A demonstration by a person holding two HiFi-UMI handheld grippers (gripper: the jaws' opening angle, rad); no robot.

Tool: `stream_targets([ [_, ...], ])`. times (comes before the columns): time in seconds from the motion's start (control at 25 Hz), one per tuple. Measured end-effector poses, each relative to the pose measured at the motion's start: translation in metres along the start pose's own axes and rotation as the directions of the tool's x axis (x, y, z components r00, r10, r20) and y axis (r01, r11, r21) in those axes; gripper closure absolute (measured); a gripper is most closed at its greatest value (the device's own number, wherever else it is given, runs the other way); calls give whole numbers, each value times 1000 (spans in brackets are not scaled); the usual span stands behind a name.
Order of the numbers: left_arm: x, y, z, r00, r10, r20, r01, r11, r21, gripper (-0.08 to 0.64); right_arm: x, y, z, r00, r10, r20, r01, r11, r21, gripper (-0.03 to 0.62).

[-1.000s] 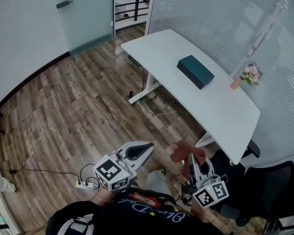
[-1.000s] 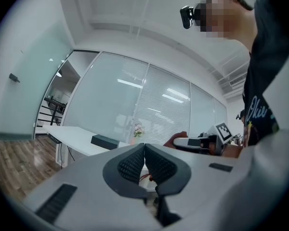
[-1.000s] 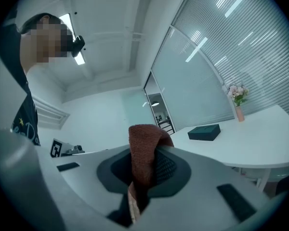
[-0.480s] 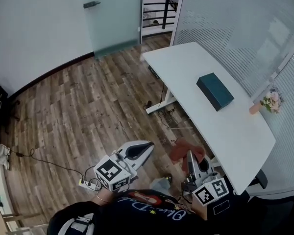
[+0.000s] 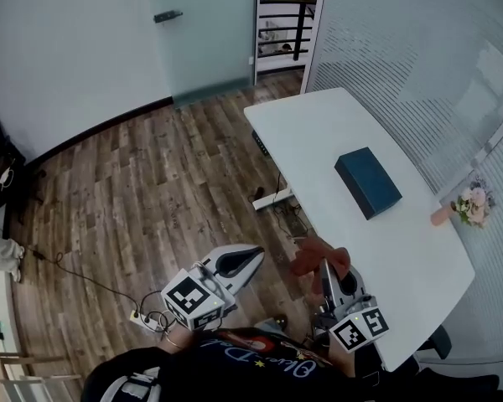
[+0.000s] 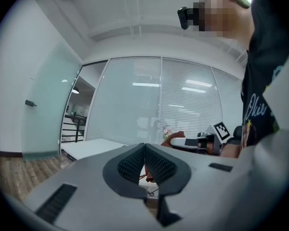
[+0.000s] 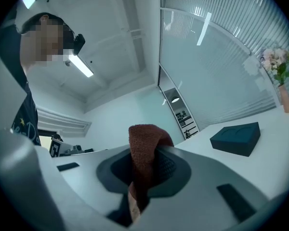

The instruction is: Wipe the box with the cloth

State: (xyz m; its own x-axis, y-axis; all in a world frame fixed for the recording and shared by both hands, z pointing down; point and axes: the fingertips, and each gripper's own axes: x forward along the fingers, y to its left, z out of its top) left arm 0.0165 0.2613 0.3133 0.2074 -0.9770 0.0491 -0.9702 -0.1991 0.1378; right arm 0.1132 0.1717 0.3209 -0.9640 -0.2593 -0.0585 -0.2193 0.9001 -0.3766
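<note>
Head view: my arms are mostly hidden under my shirt at the bottom edge. Left gripper (image 5: 253, 256) is over the wood floor. Right gripper (image 5: 325, 268) is at the table (image 5: 310, 124) edge, tips covered by the cloth (image 5: 317, 256). Box (image 5: 367, 182) is mid-table, well apart from both. Flowers (image 5: 469, 205) are past it.
Left gripper view: jaws together, nothing between.
Right gripper view: jaws clamped on the cloth, which hides the pads. Box is ahead on the table.

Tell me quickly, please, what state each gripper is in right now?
Left gripper: jaws shut, empty.
Right gripper: jaws shut on the cloth.
</note>
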Motion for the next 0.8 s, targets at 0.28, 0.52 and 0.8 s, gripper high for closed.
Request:
stream_targets([
  [0.28,53,-3,-1,1000,-2,-25,2,1000,-5,555,2,-52,20,1000,-4,8,4,1000,9,549],
  [0.52,101,-15,1,999,-45,-13,45,999,6,555,-13,-95,33,999,-45,8,45,999,6,549],
  [0.8,154,-43,-7,992,-127,-15,127,992,9,555,-47,-141,52,992,-118,45,120,992,-28,549],
])
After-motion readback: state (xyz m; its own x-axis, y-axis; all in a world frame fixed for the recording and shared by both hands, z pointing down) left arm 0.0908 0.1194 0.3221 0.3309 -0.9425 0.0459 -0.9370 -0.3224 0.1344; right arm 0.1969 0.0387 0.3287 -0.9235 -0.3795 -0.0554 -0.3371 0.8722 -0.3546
